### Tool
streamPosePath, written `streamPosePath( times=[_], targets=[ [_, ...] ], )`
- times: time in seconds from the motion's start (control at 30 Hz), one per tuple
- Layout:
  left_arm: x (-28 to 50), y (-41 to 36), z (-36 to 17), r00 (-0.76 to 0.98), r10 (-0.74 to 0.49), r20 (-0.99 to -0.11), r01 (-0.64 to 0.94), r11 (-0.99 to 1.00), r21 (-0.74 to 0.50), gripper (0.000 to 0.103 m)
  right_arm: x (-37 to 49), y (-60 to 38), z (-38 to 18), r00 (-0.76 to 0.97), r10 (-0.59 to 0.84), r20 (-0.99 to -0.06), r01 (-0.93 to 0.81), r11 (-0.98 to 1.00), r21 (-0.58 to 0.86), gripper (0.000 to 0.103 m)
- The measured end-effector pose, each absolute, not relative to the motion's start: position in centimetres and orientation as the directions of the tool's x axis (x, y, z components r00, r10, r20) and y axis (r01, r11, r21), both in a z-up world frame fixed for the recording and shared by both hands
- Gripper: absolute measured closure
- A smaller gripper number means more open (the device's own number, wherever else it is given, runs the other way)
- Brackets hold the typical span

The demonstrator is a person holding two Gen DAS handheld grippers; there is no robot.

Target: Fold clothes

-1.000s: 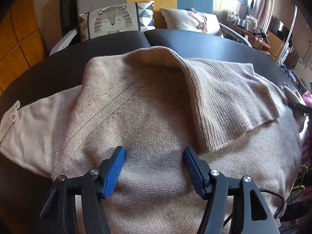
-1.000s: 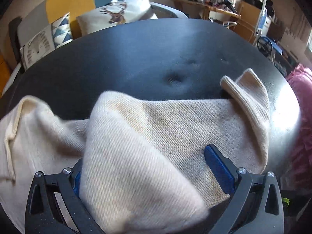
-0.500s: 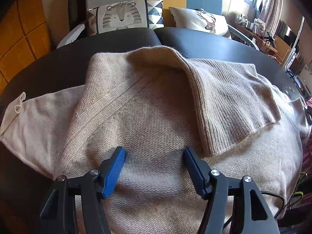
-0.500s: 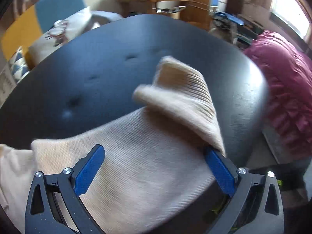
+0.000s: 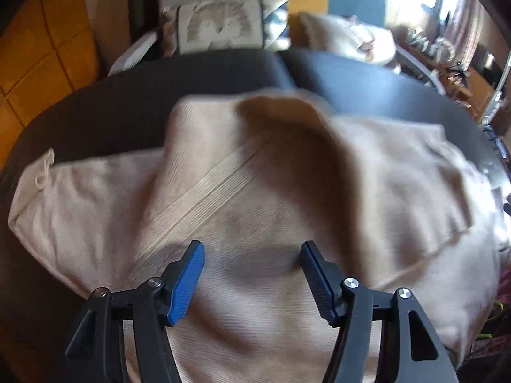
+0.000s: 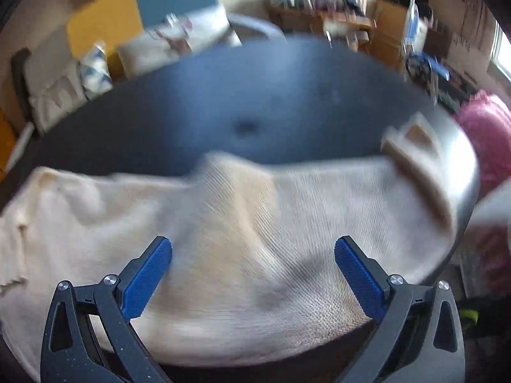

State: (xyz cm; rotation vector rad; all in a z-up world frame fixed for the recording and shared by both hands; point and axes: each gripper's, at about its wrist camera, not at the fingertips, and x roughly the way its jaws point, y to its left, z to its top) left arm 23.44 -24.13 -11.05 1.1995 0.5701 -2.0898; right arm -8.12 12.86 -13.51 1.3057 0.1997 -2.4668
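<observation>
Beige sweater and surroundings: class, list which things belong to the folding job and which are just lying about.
Belongs to the job:
beige sweater
left gripper
right gripper
dark table

Just lying about:
patterned cushions
pink fabric
cluttered desk

beige sweater (image 5: 255, 210), blue fingers (image 5: 186, 282), black ottoman (image 6: 255, 95).

Ribbed knit sweater (image 5: 255, 210), glossy dark cushion (image 6: 255, 102)
</observation>
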Motion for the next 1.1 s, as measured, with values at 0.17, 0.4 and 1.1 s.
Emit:
streamPosePath(
  times=[0.17,0.4,1.1],
  targets=[
    [23.8,-24.0,-10.9,-0.378,-0.324,-0.867,0.718,-0.694,-0.054,0.037,-8.1,12.5,-13.0,-0.509,-0.175,-0.843,0.324,-0.946,0.001,0.0],
    [23.7,-24.7,-8.4,-0.421,-0.354,-0.835,0.728,-0.681,-0.078,0.038,-1.7,6.9,-6.7,-0.573,-0.363,-0.735,0.484,-0.873,0.053,0.0],
    [37.3,-33.8,-11.5,-0.145,-0.54,-0.829,0.939,-0.34,0.057,0.035,4.0,-3.1,-13.5,-0.414,-0.393,-0.821,0.665,-0.747,0.022,0.0]
  ],
)
